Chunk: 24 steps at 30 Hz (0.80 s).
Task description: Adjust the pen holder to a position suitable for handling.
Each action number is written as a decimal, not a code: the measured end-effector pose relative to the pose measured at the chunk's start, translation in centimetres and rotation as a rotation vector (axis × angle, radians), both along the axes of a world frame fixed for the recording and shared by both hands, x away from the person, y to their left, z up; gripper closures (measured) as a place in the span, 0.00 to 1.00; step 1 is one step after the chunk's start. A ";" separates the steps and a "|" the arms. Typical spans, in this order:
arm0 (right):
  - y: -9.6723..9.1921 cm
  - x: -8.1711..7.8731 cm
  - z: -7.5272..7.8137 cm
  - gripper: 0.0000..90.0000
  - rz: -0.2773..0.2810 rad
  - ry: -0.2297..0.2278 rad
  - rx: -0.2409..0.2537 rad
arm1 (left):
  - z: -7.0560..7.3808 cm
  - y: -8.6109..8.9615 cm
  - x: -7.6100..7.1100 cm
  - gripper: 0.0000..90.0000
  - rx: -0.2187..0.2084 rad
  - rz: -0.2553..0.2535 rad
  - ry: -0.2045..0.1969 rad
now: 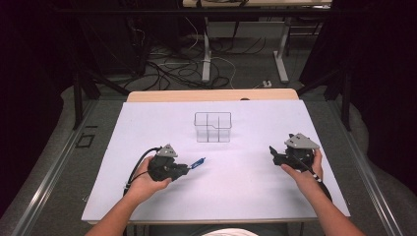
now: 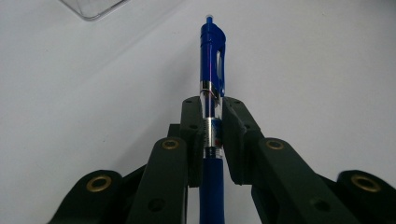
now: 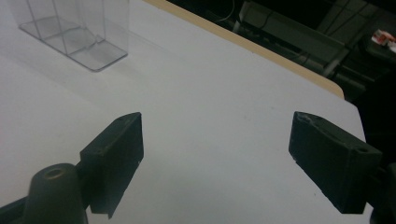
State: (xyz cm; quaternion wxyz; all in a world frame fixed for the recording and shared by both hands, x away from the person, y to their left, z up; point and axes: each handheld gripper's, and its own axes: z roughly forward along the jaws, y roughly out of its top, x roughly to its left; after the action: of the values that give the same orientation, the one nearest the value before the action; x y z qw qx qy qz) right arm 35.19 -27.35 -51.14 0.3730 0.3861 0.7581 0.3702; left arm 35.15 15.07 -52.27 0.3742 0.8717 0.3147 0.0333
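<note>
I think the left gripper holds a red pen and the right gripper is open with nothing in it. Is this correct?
Not quite: the pen is blue, not red, as the left gripper view shows. The left gripper does hold it, and the right gripper is open with nothing in it.

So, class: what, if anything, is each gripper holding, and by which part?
The left gripper holds a blue pen, its fingers clamped on the clear middle of the barrel, below the clip. The right gripper is open and holds nothing.
</note>
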 end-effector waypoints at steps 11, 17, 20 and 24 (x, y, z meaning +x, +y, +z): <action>3.7 -0.5 1.8 0.23 0.167 -0.067 -0.226 | 1.6 -1.1 0.8 0.89 0.002 0.005 0.010; 6.4 -0.7 2.8 0.29 0.265 -0.094 -0.322 | 2.4 -1.5 1.6 0.89 -0.003 0.016 0.007; 7.6 -0.5 3.1 0.32 0.314 -0.109 -0.358 | 2.9 -1.6 2.1 0.89 -0.009 0.014 -0.003; 8.9 -0.4 3.3 0.36 0.368 -0.111 -0.437 | 3.3 -1.8 2.4 0.89 -0.011 0.011 -0.002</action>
State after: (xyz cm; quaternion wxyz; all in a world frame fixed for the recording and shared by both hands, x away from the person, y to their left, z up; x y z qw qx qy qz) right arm 34.79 -18.47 -47.81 0.4149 0.1315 0.8556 0.2802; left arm 37.59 13.23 -48.96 0.3793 0.8677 0.3193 0.0344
